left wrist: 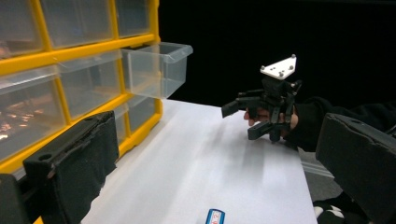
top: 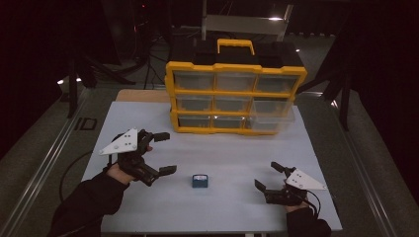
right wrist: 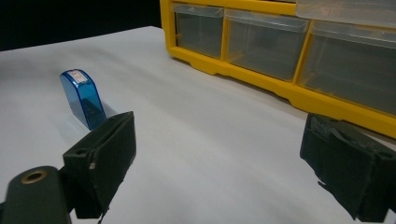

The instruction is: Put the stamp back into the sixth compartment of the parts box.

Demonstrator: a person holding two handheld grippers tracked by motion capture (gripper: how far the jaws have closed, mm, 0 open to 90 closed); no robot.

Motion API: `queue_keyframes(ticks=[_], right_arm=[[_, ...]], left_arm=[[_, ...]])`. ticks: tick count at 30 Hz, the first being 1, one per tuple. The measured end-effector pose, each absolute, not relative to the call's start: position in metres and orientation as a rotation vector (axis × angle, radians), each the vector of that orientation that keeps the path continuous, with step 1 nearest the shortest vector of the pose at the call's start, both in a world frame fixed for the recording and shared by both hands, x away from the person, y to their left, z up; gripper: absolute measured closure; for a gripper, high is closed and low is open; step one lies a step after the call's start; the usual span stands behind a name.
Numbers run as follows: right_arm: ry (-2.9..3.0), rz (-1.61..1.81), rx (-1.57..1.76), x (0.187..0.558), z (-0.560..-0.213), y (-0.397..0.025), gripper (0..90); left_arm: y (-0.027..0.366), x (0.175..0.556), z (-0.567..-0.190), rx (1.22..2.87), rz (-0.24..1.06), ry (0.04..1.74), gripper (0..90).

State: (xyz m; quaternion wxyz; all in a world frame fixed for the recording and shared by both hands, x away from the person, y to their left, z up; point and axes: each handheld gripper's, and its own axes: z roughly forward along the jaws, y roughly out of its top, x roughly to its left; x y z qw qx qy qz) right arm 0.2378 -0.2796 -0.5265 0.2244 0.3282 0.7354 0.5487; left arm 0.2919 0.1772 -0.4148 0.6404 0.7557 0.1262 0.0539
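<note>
Dark room, background unreadable | white table (top: 217, 153) | left gripper (top: 159, 153), right gripper (top: 269, 177) spread, empty | blue box (top: 200, 181) centre-low, label illegible

No text, brand, number or sign can be read in these pictures. The small blue box (right wrist: 82, 97), in the left part of the right gripper view, has a white label with a red edge on its top, but the marks on it are too small and blurred to read; the same label shows at the bottom centre of the left gripper view, again unreadable. The yellow drawer cabinet (top: 235, 95) in the upper middle of the high view has no writing that can be made out on its frame or its clear drawers.
</note>
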Motion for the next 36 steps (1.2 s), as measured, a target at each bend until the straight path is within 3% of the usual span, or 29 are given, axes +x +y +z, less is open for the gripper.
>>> queue_keyframes(ticks=[15,36], right_arm=[[2.032,1.517,0.899,0.238,-0.527,-0.279,10.8],[2.042,1.522,0.894,0.238,-0.527,-0.279,10.8]], left_arm=[[0.145,0.300,-0.432,1.791,0.039,0.214,0.4],[0.122,0.306,-0.489,1.887,-0.018,0.214,1.3]])
